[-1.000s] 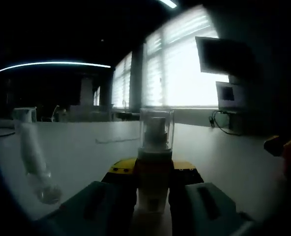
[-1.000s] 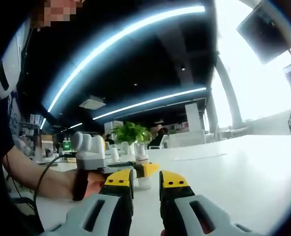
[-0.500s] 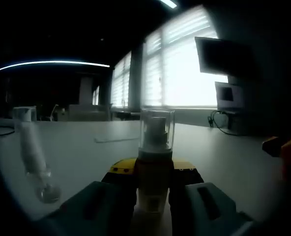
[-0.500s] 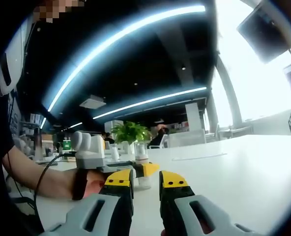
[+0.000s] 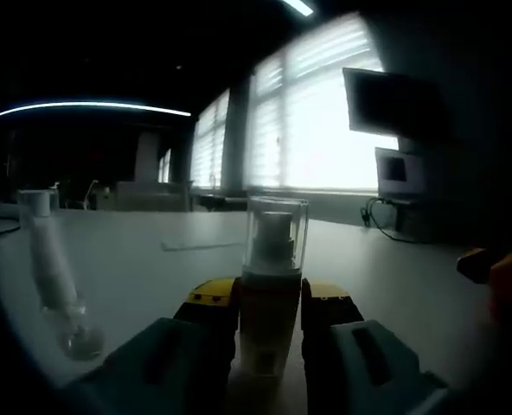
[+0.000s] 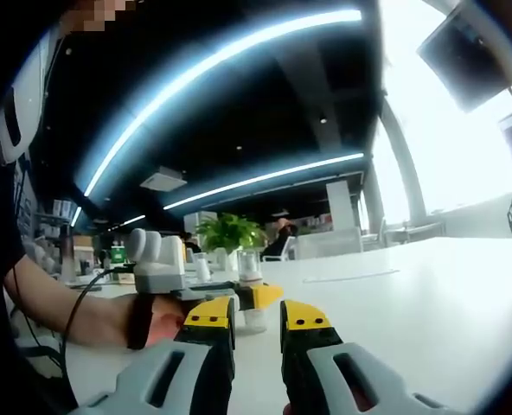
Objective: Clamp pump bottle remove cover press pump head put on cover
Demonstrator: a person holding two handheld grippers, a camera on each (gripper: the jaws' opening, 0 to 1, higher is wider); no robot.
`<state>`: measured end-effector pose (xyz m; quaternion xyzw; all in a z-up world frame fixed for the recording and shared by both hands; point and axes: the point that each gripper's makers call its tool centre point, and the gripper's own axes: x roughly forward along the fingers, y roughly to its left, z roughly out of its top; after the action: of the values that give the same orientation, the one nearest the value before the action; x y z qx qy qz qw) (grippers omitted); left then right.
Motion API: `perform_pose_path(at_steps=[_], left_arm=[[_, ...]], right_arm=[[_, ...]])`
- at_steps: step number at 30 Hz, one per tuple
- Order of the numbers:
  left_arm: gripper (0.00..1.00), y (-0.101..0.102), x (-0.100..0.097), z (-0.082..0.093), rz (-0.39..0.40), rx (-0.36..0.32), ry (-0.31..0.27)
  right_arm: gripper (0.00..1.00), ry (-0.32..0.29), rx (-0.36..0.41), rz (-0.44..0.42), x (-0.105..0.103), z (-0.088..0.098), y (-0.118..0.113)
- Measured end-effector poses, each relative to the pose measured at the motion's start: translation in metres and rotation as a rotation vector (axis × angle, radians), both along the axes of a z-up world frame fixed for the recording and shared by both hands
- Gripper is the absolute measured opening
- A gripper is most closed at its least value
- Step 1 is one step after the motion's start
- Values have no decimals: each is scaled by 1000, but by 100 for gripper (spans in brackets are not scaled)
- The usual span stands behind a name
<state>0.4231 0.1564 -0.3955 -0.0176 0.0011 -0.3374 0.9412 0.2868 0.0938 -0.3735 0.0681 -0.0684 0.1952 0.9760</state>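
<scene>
Left gripper view: capped pump bottle point(image 5: 270, 294) in tool point(image 5: 269, 304).

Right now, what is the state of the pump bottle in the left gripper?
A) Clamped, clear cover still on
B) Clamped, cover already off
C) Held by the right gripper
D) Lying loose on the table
A: the left gripper has its jaws closed on the pump bottle, and the clear cover sits over the pump head.

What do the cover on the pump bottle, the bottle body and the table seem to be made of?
The cover looks like clear hard plastic: the pump head shows through it and the window light outlines its edges. The pump bottle, clamped in the left hand-held gripper, seems pale translucent plastic, though the dim light leaves this open. The table looks like a smooth white laminate with a soft sheen.
</scene>
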Motion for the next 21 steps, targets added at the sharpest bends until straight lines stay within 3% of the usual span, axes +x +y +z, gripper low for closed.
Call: perform_pose_path(at_steps=[12,15,21], left_arm=[[28,2,-5,6,-29,-23,-25],[29,1,-6,7,-37,-65,9],[29,3,-10,6,-39,-28,-20]], right_arm=[[15,-4,-11,3,0,0,1],[15,-5,-17,5,-1,0,3],[15,-8,-15,4,-1,0,2]])
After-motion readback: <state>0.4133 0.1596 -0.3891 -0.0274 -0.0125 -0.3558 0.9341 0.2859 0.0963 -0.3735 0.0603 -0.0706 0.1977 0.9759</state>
